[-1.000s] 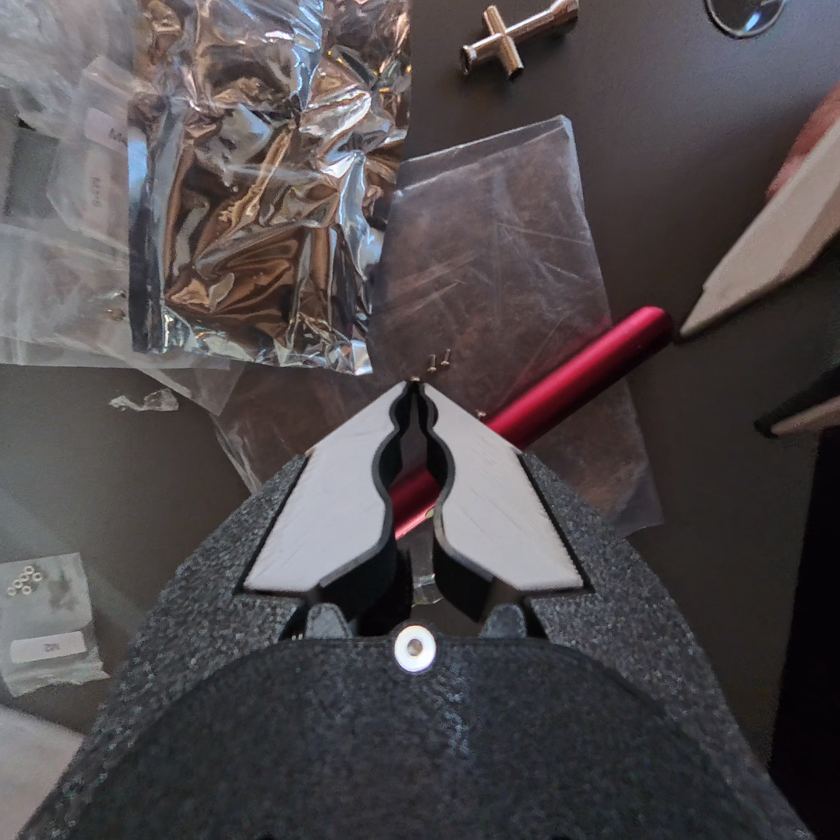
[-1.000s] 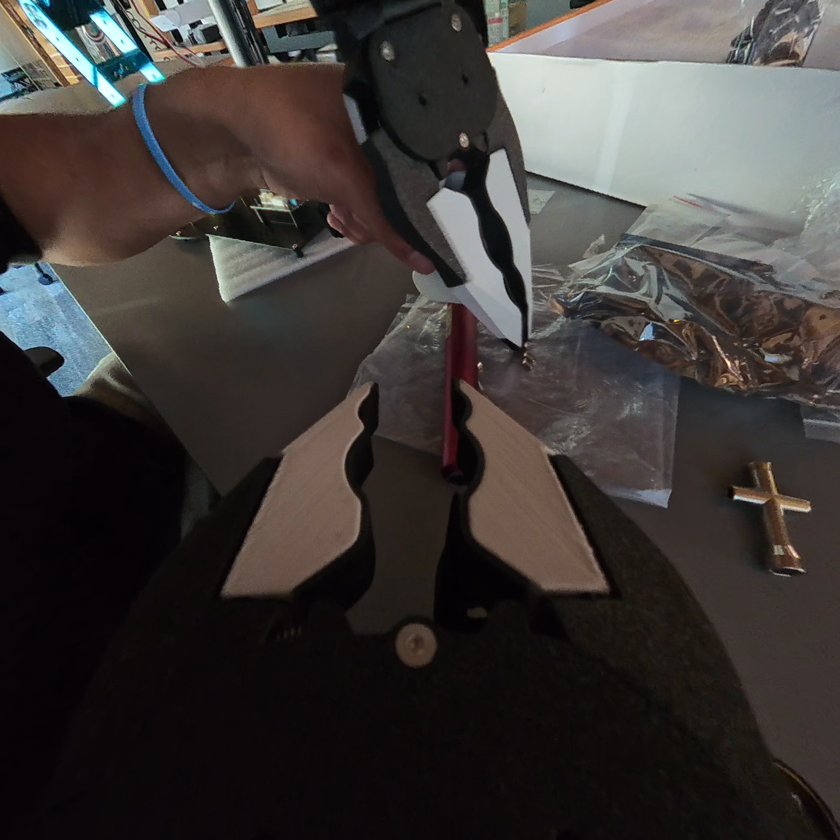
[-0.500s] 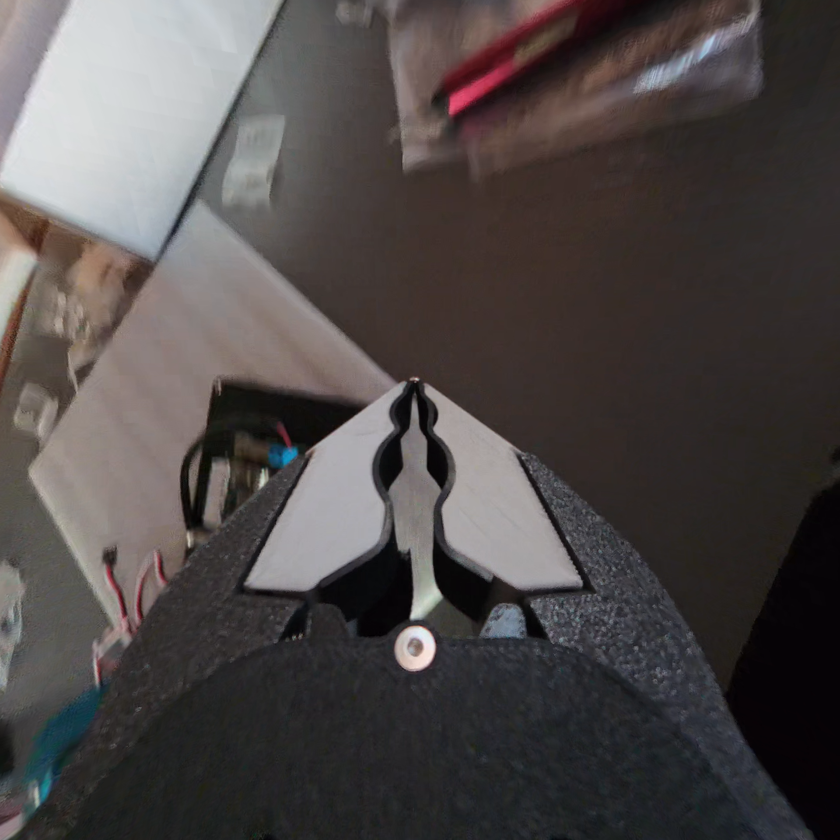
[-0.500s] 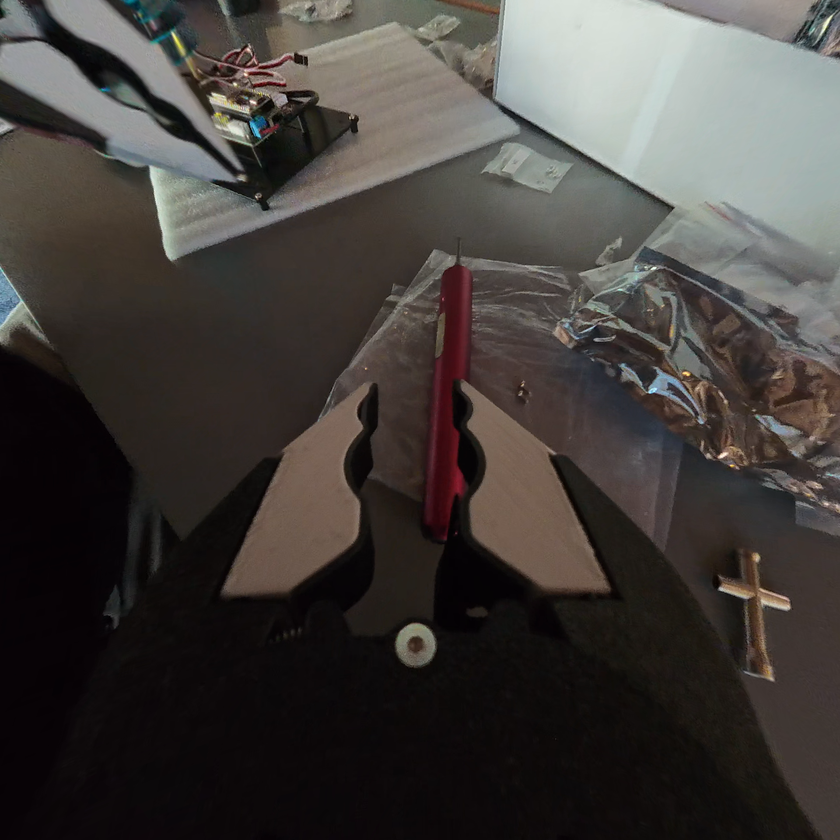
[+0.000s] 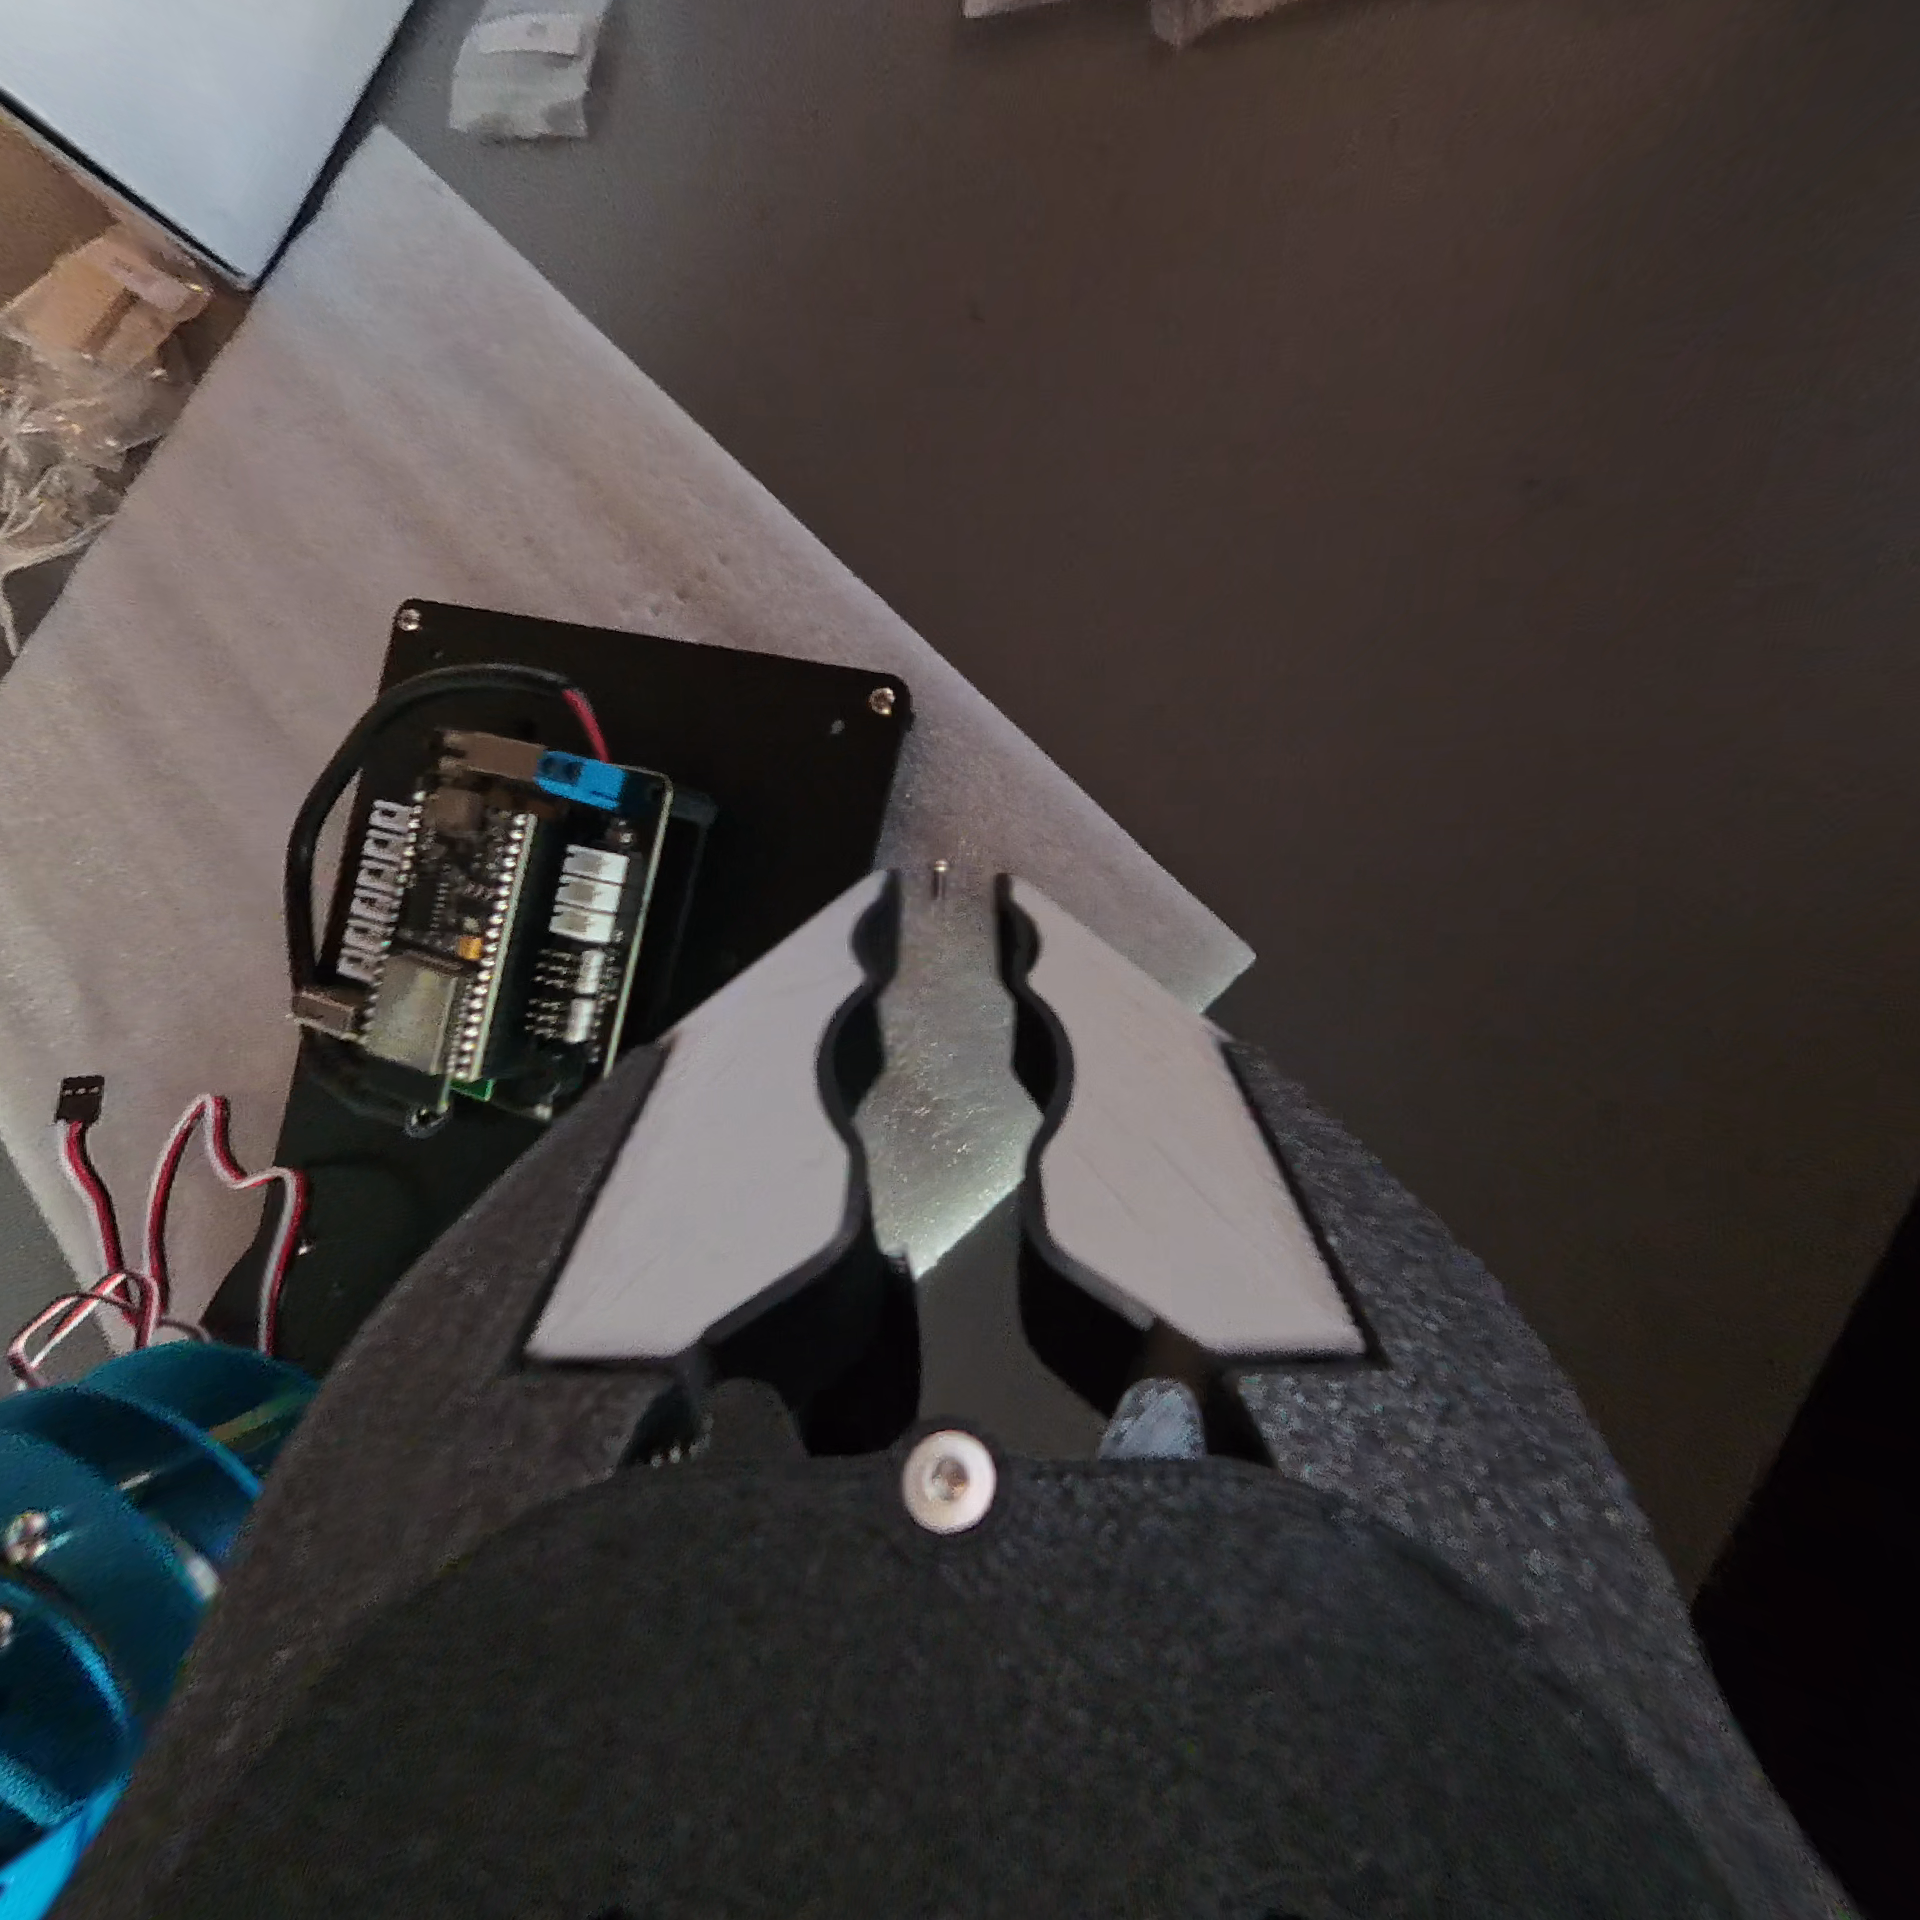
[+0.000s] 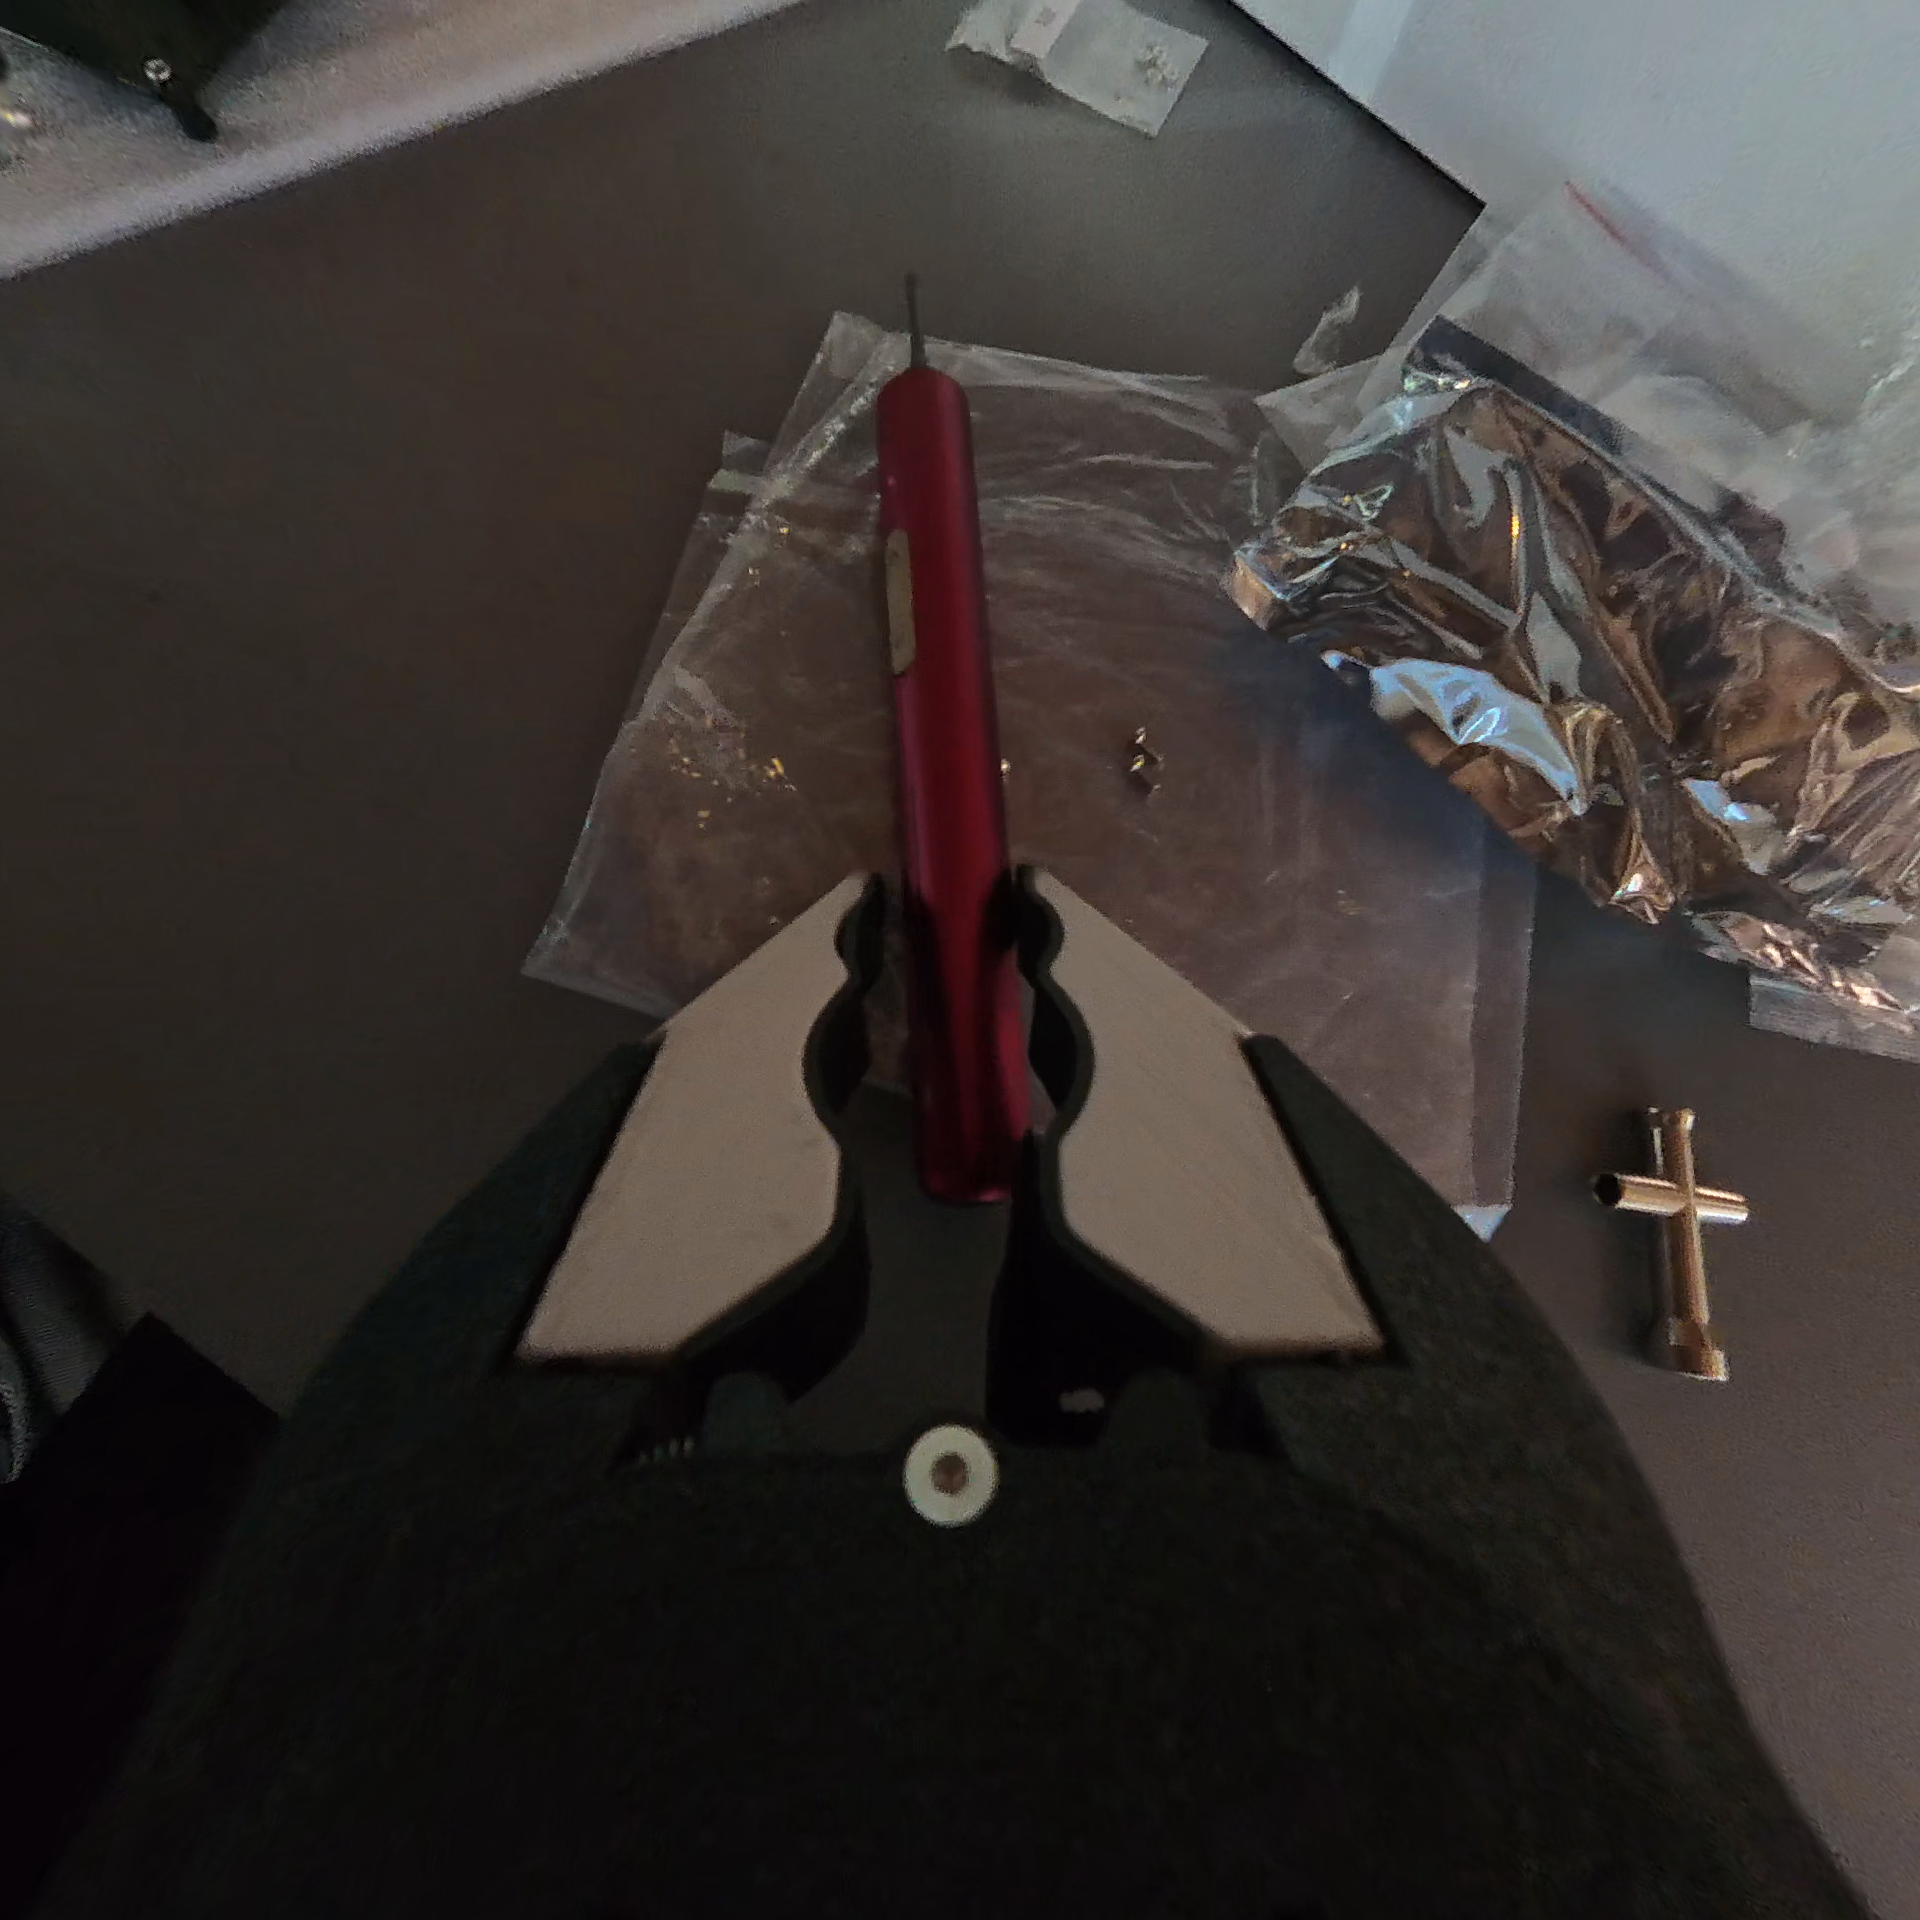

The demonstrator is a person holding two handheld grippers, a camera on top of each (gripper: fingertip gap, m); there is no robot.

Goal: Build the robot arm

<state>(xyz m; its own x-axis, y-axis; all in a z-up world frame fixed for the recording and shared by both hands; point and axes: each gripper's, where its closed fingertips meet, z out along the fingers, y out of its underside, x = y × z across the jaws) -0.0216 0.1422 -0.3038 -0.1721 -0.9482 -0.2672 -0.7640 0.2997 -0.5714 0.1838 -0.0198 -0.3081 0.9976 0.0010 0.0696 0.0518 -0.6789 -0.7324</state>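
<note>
In the left wrist view my left gripper (image 5: pixel 943 885) is open over the corner of a white foam sheet (image 5: pixel 436 499). A tiny screw (image 5: pixel 938 879) sits between its fingertips; I cannot tell whether it rests on the foam. A black plate (image 5: pixel 769 727) carrying a circuit board (image 5: pixel 488 925) lies just to the left. In the right wrist view my right gripper (image 6: pixel 948 888) is shut on the rear of a red screwdriver (image 6: pixel 940 644), whose thin bit points away over a clear plastic bag (image 6: pixel 1195 665). Small loose screws (image 6: pixel 1140 750) lie on that bag.
A silver foil bag (image 6: pixel 1558 665) and a metal cross wrench (image 6: pixel 1678 1226) lie to the right on the dark table (image 6: pixel 364 623). A white box wall (image 6: pixel 1662 104) and small parts bags (image 6: pixel 1081 52) are behind. Servo wires (image 5: pixel 208 1174) and a blue metal part (image 5: pixel 94 1558) are at lower left. My hands' fingertips stand some 25 cm from each other.
My left gripper carried a screw from the plastic bag over to the foam sheet and opened. My right gripper moved forward along the red screwdriver and closed on it.
</note>
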